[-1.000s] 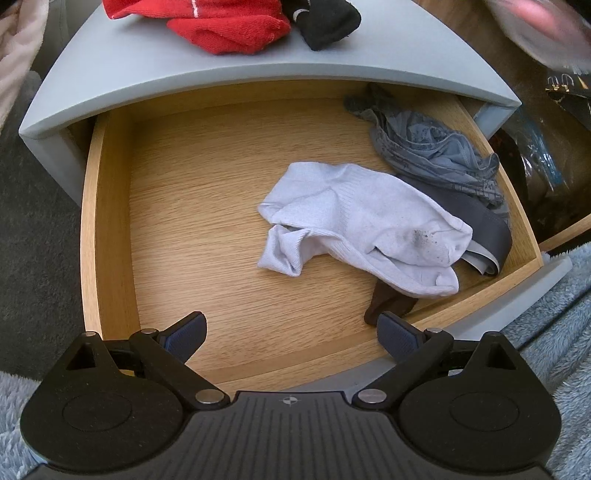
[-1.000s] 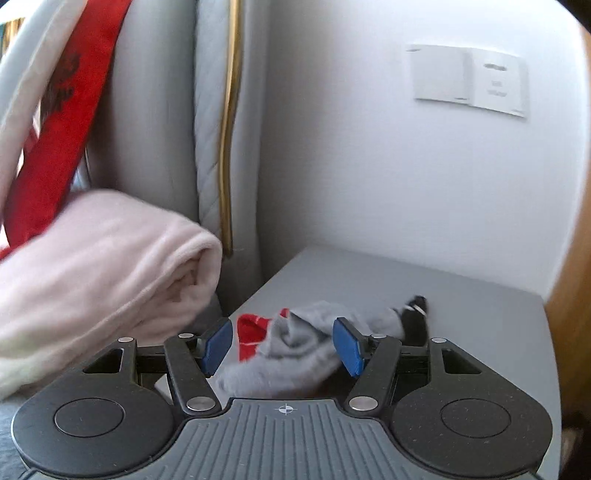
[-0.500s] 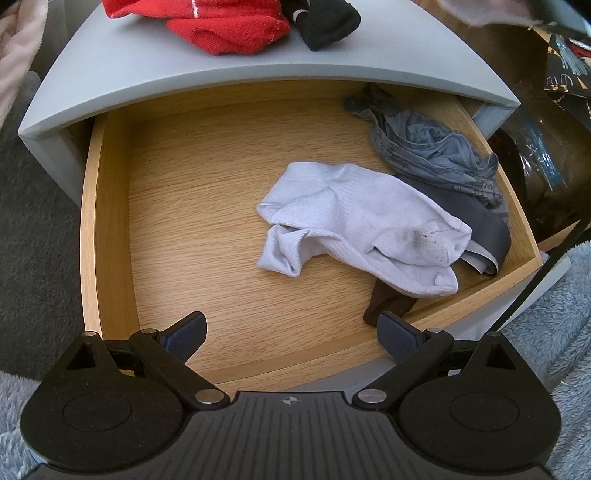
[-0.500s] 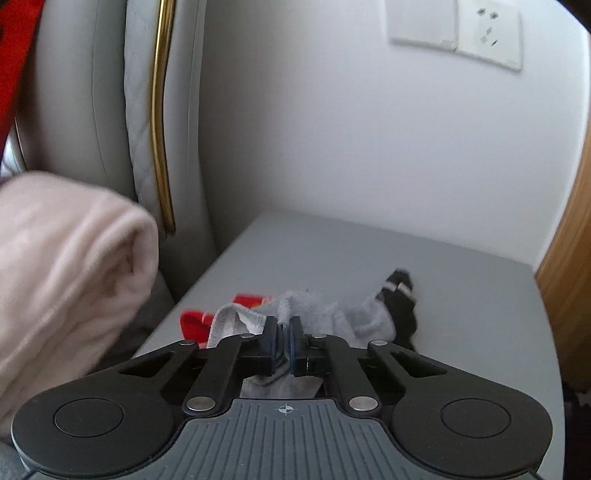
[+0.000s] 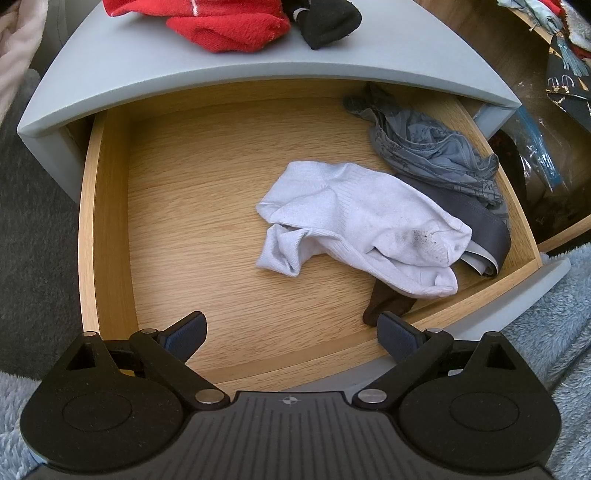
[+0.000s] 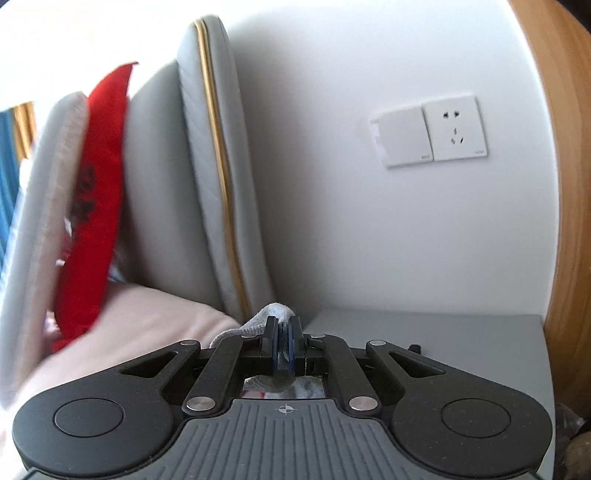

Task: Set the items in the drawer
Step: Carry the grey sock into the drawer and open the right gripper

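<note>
- Since the earlier frame the right claw (image 6: 283, 341) has closed on a grey sock (image 6: 275, 314) and lifted it off the nightstand (image 6: 461, 339); the red and black items that lay beside the sock are no longer in its view.
- Right claw: clamped on the grey sock, fabric bunched above and below the pads; it points roughly level toward the wall.
- Left claw (image 5: 291, 332): unchanged, jaws wide apart, holding nothing, pointing steeply down over the front of the open drawer (image 5: 107, 221).
- Drawer contents: one white sock (image 5: 354, 229) near centre; one grey-blue garment (image 5: 432, 155) at the right rear; a dark band (image 5: 476, 225) and a brown piece (image 5: 388, 304) partly under the sock.
- Nightstand top, left view: one red item (image 5: 221, 22), one black sock (image 5: 328, 20).
</note>
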A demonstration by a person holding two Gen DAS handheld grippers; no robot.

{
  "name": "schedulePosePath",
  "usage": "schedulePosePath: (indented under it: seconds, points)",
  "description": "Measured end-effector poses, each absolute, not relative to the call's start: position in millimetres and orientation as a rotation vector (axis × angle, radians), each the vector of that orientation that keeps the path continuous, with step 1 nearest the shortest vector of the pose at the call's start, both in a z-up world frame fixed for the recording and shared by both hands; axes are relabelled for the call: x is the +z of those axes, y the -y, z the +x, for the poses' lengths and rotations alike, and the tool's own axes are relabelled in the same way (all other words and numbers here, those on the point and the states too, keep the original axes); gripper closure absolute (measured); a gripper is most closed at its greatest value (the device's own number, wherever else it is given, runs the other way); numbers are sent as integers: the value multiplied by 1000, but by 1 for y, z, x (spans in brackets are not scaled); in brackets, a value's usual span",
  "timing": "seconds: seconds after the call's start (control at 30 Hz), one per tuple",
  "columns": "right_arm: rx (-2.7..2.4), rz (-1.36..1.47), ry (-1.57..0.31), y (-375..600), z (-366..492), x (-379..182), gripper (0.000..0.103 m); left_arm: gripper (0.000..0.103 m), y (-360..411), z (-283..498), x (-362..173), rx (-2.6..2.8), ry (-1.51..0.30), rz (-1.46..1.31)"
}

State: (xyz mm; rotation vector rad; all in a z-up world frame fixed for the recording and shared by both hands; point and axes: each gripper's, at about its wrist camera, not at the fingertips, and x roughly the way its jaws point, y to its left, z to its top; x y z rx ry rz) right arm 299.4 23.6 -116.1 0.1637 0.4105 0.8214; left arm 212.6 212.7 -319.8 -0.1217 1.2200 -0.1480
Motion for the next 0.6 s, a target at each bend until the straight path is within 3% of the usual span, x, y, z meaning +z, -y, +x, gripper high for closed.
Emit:
schedulePosePath:
  seconds: [0.3,0.6]
  points:
    - [823,445,-413,63,266,-147,98,3,-211,212,-319,-143,-1215,-112]
    - [1013,365,-550,12,271,-168,98,3,-210,212,-319,-146,-1213,-108]
